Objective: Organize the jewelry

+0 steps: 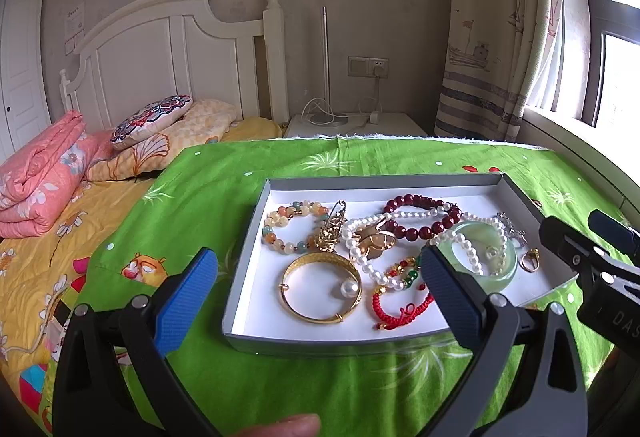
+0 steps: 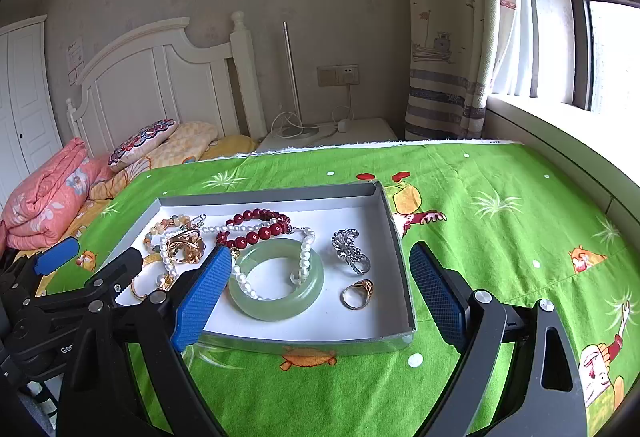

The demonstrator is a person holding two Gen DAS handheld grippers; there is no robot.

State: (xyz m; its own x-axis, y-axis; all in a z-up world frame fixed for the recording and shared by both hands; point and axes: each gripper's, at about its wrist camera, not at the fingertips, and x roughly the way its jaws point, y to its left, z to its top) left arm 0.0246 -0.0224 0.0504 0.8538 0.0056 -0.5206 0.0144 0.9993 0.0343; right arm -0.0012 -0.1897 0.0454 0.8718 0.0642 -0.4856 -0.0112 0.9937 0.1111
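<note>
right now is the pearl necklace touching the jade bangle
Touching. The right wrist view shows the pearl necklace draped over the jade bangle and through its hole.

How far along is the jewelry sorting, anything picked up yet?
Nothing looks sorted yet. The pearl necklace lies draped over the jade bangle and the red bead bracelet, all heaped in the tray. Nothing is in hand: the left gripper and right gripper both hover open at the tray's near edge. All of the untangling and separating remains, including the gold ring and silver brooch.
</note>
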